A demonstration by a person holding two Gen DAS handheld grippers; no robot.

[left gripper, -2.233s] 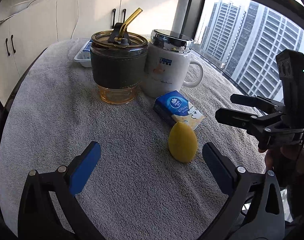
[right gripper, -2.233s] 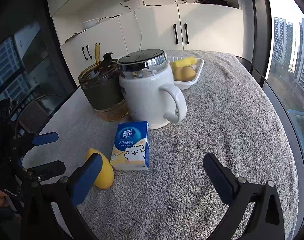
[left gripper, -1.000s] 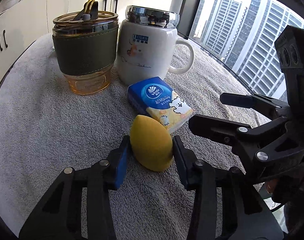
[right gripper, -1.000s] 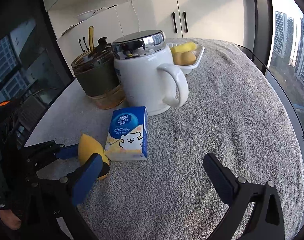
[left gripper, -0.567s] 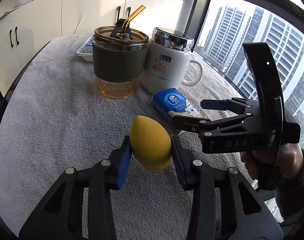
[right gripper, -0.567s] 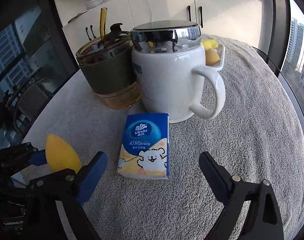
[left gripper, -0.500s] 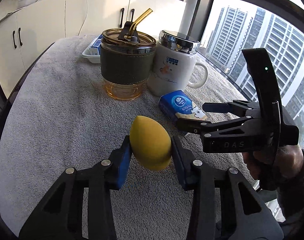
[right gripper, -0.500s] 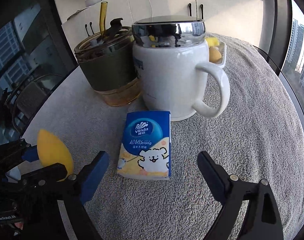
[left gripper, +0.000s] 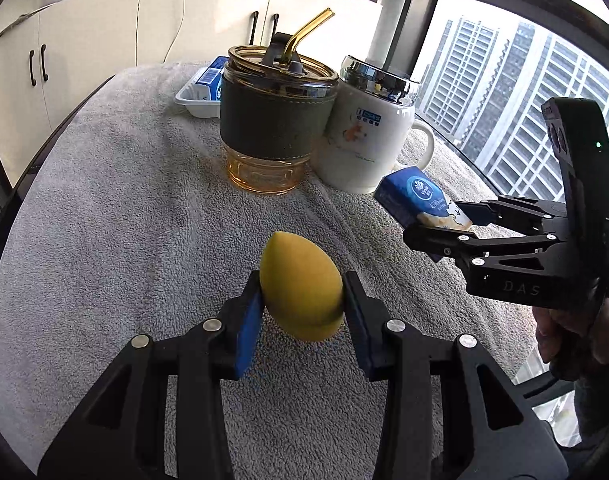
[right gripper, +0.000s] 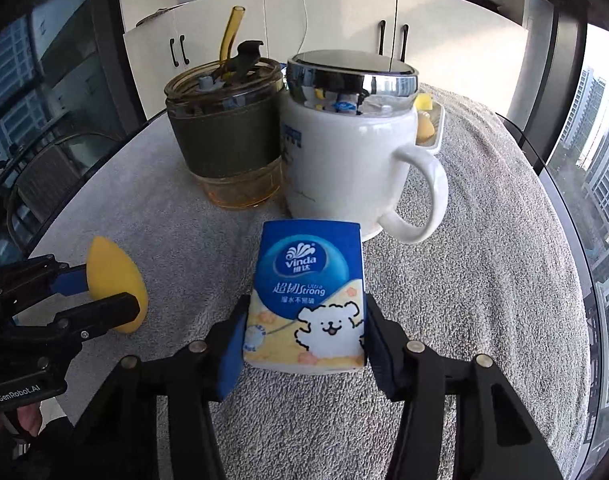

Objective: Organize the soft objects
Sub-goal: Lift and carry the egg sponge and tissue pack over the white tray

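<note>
Daylight pours in from the window point(left gripper: 504, 92) to the right of my left jaws, washing out the sky. It glares on the chrome lid point(right gripper: 350, 76) beyond my right jaws. Left of those jaws the dark glass point(right gripper: 36, 92) stays dim. Soft shadows fall on the grey towel point(left gripper: 116, 216) beneath both pairs. Everything is sharp, without blur. The fisheye bends the edges, and the corners go black.

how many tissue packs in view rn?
2. One tissue pack sits between the right gripper pads; a second lies in the white tray behind the cups. More may be hidden there.
</note>
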